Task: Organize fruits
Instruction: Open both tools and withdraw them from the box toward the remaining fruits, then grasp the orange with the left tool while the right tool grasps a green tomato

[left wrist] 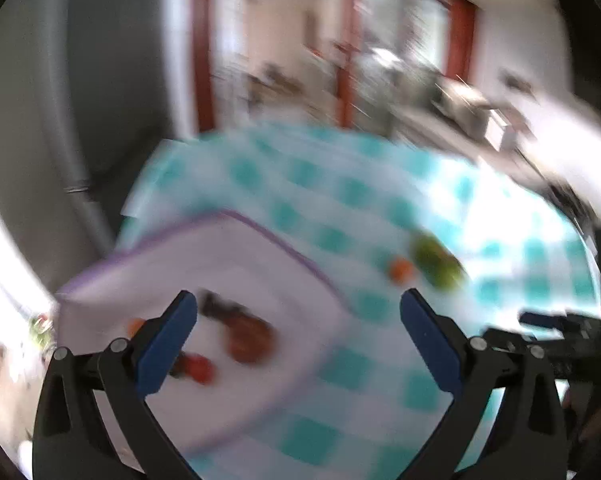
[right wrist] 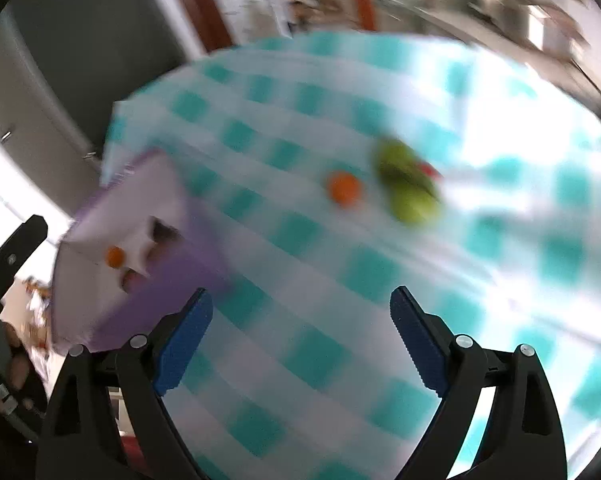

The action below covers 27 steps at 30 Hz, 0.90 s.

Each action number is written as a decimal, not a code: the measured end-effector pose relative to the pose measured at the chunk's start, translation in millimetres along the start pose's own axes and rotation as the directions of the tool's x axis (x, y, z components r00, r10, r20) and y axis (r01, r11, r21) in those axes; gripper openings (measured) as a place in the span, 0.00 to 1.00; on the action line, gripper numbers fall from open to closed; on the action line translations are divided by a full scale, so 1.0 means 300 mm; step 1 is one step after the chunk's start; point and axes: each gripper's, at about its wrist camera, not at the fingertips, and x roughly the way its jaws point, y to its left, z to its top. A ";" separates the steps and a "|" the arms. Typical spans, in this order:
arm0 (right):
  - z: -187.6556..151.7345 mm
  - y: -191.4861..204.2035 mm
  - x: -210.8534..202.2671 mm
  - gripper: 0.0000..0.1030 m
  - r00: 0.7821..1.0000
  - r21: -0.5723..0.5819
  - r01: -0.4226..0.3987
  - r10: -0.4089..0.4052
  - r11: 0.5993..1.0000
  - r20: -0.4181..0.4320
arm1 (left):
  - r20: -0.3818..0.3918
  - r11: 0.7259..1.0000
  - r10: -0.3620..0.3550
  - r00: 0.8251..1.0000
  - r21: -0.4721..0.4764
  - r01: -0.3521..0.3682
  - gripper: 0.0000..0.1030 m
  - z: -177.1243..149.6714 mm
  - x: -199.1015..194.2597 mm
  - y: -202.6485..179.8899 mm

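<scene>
Both views are motion-blurred. A white tray with a purple rim [left wrist: 236, 240] [right wrist: 148, 184] lies on the teal-checked tablecloth [left wrist: 340, 208] [right wrist: 300, 264]. It holds a reddish-brown fruit [left wrist: 248, 340], a red fruit [left wrist: 198, 366], a dark item [left wrist: 216, 306] and a small orange fruit [right wrist: 115, 257]. On the cloth lie an orange fruit [left wrist: 401, 269] [right wrist: 343, 189] and green fruit [left wrist: 436, 262] [right wrist: 406, 186], with something red [right wrist: 428, 169] behind. My left gripper [left wrist: 298, 340] is open and empty above the tray's right part. My right gripper [right wrist: 300, 340] is open and empty above the cloth.
A grey wall or door [left wrist: 60, 100] stands at the left beyond the table. Red door frames [left wrist: 346, 40] and cluttered shelves fill the background. The other gripper's black body [right wrist: 4, 272] shows at the left edge of the right wrist view.
</scene>
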 end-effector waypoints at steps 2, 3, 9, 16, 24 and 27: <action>-0.064 -0.095 -0.023 0.85 1.000 0.053 0.028 -0.028 0.998 -0.011 | -0.067 0.997 -0.045 0.997 0.059 0.049 0.99 -0.039 0.034 -0.115; -0.092 -0.132 -0.024 0.85 0.999 0.082 0.041 -0.039 0.996 -0.019 | -0.113 0.993 -0.068 0.991 0.089 0.079 0.99 -0.047 0.056 -0.171; -0.164 -0.278 0.019 0.85 0.996 0.202 0.079 -0.071 0.976 -0.048 | -0.265 0.981 -0.109 0.958 0.125 0.146 0.99 -0.062 0.270 -0.338; -0.078 -0.291 0.109 0.85 0.991 0.209 0.114 -0.097 0.971 -0.092 | -0.452 1.000 -0.019 0.892 -0.004 0.019 0.96 0.044 0.664 -0.326; 0.027 -0.294 0.278 0.85 0.984 0.261 0.134 -0.096 0.956 -0.152 | -0.516 0.997 -0.055 0.855 0.012 0.072 0.87 0.133 1.002 -0.352; 0.089 -0.274 0.354 0.86 0.983 0.263 0.130 -0.091 0.956 -0.157 | -0.559 0.992 -0.079 0.825 0.039 0.122 0.79 0.107 1.082 -0.371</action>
